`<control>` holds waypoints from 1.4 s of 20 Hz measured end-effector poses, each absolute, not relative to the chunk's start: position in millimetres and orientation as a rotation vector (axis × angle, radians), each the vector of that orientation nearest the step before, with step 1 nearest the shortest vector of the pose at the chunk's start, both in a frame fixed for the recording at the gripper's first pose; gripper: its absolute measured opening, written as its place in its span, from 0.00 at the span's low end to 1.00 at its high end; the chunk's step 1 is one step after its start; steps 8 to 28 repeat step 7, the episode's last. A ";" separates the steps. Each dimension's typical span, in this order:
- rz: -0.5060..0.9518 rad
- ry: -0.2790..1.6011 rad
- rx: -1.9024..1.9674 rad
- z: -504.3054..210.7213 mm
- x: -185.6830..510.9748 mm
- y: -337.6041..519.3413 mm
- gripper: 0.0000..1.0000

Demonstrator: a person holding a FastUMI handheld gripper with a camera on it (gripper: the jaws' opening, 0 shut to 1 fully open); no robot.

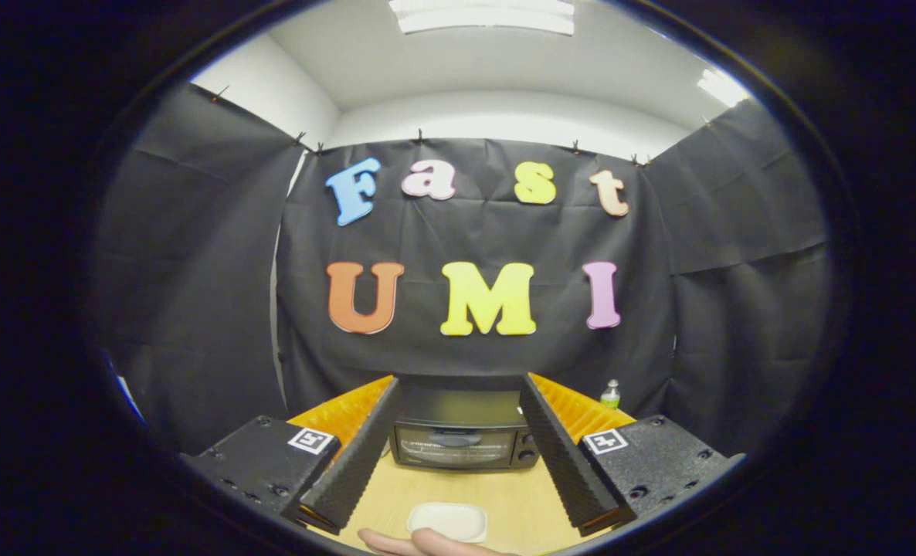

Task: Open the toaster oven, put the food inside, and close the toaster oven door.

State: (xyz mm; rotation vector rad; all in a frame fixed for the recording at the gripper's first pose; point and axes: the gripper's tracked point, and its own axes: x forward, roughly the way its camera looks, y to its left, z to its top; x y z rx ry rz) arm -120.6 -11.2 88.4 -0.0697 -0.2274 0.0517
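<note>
Hand-held gripper (pixel 458 448) spread wide, empty, facing shut toaster oven (pixel 464 439); white dish (pixel 447 520) and hand (pixel 419 544) on surface (pixel 504 494).

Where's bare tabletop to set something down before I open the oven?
Bare table lies between the closed toaster oven and the white dish, inside the open hand-held gripper fingers. It is crowded nearest, where a hand rests at the dish.
</note>
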 end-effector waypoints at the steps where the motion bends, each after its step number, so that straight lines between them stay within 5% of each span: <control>1: 0.050 -0.233 -0.083 84.7 -124.0 -15.4 1.00; 28: 0.085 -0.196 -0.051 60.6 -128.3 -27.4 1.00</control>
